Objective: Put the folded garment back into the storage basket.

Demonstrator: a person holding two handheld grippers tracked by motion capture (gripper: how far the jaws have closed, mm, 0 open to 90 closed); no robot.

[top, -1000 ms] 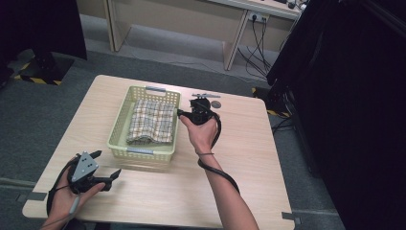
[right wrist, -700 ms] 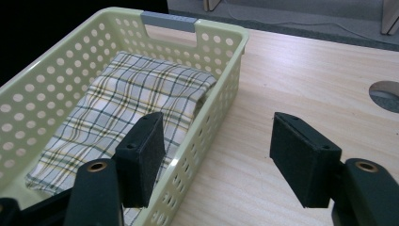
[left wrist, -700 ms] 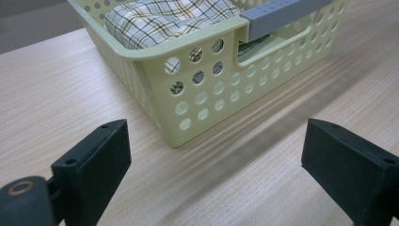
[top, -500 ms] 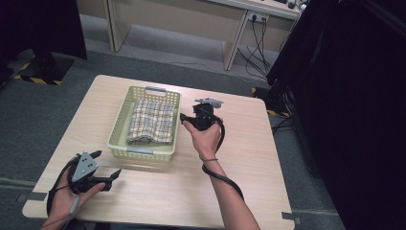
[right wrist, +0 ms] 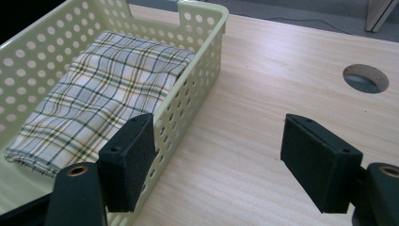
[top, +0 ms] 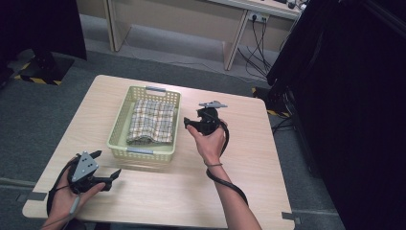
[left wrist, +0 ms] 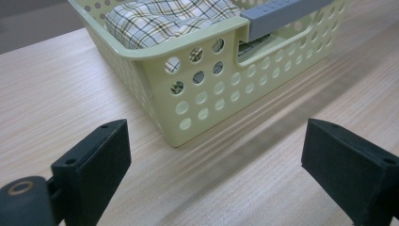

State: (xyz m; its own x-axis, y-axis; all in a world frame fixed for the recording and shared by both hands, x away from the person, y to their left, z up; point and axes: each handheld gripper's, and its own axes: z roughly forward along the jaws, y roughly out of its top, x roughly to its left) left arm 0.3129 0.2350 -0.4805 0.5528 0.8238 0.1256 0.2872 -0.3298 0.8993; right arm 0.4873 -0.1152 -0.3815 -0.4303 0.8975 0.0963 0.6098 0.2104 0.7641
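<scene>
A pale green perforated basket (top: 118, 125) stands on the wooden table and holds a folded plaid cloth (top: 152, 120). My right gripper (top: 200, 118) hovers just right of the basket's right wall. Its jaws have just been opening, and they stand apart with nothing between them. In the right gripper view the right gripper (right wrist: 221, 132) has its left finger (right wrist: 129, 160) over the basket (right wrist: 207, 52) rim, with the cloth (right wrist: 103, 89) beyond. My left gripper (top: 106, 164) rests near the table's front left, open. In the left gripper view the left gripper (left wrist: 216, 141) faces the basket (left wrist: 207, 99) corner and the cloth (left wrist: 169, 19).
A round cable hole (right wrist: 366, 77) sits in the tabletop to the right of the basket. A grey handle (left wrist: 282, 14) caps the basket's near end. A dark curtain (top: 344, 96) hangs right of the table. A desk and cables (top: 258, 38) stand behind.
My right gripper has shifted a little to the right and toward the person, off the basket's edge. Its jaws have spread wider. The left gripper has stayed put.
</scene>
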